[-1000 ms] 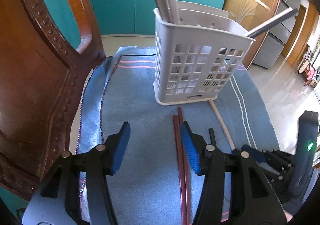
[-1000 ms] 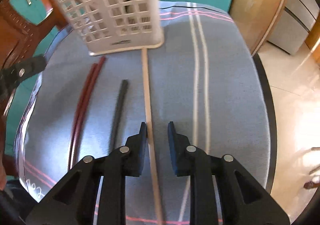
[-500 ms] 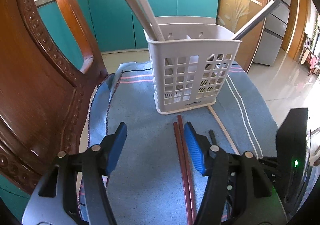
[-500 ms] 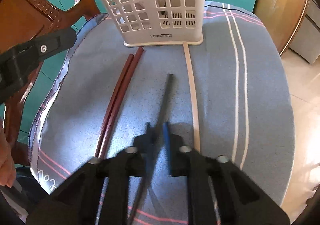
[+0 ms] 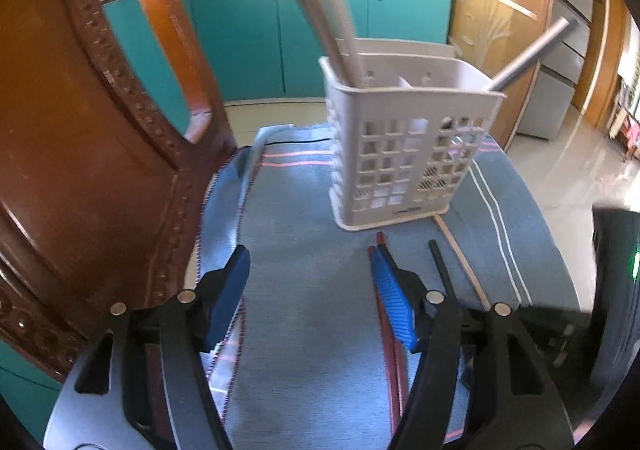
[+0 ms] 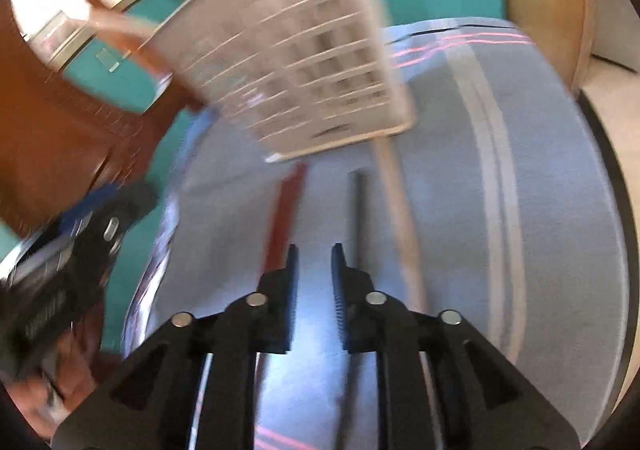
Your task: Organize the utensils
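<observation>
A white slotted utensil basket [image 5: 404, 154] stands on the blue cloth [image 5: 304, 250], holding two beige sticks [image 5: 324, 22] and a grey metal rod [image 5: 532, 54]. In front of it lie a red chopstick pair [image 5: 390, 334], a black chopstick [image 5: 438, 262] and a beige chopstick [image 5: 460, 258]. My left gripper [image 5: 310, 274] is open and empty, its right finger over the red pair. In the blurred right wrist view, my right gripper [image 6: 314, 262] is open and empty between the red pair [image 6: 286, 206] and the black chopstick [image 6: 362, 218]; the basket [image 6: 296, 66] is beyond.
A carved wooden chair back [image 5: 80, 130] stands close on the left. Teal kitchen cabinets [image 5: 248, 30] are behind. The round table edge [image 6: 600, 154] drops off at the right to a tiled floor [image 5: 568, 170]. A beige chopstick [image 6: 400, 210] lies right of the black one.
My right gripper has swung left from over the black chopstick and now sits between it and the red pair, jaws wider. My left gripper has pulled back slightly, still open.
</observation>
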Tool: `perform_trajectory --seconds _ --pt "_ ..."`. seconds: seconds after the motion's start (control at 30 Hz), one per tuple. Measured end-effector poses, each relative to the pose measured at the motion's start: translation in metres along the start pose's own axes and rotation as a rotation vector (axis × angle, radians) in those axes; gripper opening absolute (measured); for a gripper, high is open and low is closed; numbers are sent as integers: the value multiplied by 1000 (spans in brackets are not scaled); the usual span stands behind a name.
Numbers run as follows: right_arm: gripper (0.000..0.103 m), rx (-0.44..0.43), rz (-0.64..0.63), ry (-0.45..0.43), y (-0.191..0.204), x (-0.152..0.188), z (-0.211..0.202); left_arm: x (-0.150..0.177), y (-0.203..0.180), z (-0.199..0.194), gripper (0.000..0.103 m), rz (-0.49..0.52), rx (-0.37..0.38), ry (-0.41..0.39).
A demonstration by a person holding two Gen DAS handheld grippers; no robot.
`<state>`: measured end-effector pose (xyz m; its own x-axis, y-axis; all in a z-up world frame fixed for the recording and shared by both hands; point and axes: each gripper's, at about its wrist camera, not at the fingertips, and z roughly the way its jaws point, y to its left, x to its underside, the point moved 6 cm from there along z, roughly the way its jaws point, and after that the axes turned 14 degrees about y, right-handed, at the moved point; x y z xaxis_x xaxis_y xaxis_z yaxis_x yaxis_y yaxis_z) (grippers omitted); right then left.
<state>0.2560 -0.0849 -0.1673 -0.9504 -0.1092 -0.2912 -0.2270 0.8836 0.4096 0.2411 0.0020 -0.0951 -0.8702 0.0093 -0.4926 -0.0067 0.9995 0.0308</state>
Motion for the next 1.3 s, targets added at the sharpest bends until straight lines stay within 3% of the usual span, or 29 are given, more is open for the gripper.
perform_trajectory --seconds 0.2,0.3,0.43,0.6,0.67,0.7,0.73,0.87,1.0,1.07,1.17,1.3 --pt "27 150 -154 70 29 18 27 1 11 -1 65 -25 -2 4" --pt "27 232 -187 49 33 20 30 2 12 -1 66 -24 -7 13" --pt "27 225 -138 84 33 10 36 3 17 1 67 -32 -8 19" --pt "30 309 -228 76 50 20 41 2 20 6 68 -52 -7 34" --pt "19 318 -217 77 48 17 44 3 20 9 68 -57 0 43" --pt "8 305 -196 88 48 15 45 3 20 10 68 -58 4 47" --pt "6 267 -152 107 42 16 43 4 18 11 68 -56 4 49" --pt "6 121 -4 175 19 28 30 4 15 14 69 -47 3 56" --pt "7 -50 14 230 19 34 26 4 11 17 71 -44 5 62" --pt "13 -58 14 175 17 29 13 4 8 19 72 -42 4 68" --pt "21 15 -1 16 6 9 -22 6 1 26 72 -27 -9 88" --pt "29 182 16 -78 -14 -8 -40 16 -10 46 72 21 -24 165"
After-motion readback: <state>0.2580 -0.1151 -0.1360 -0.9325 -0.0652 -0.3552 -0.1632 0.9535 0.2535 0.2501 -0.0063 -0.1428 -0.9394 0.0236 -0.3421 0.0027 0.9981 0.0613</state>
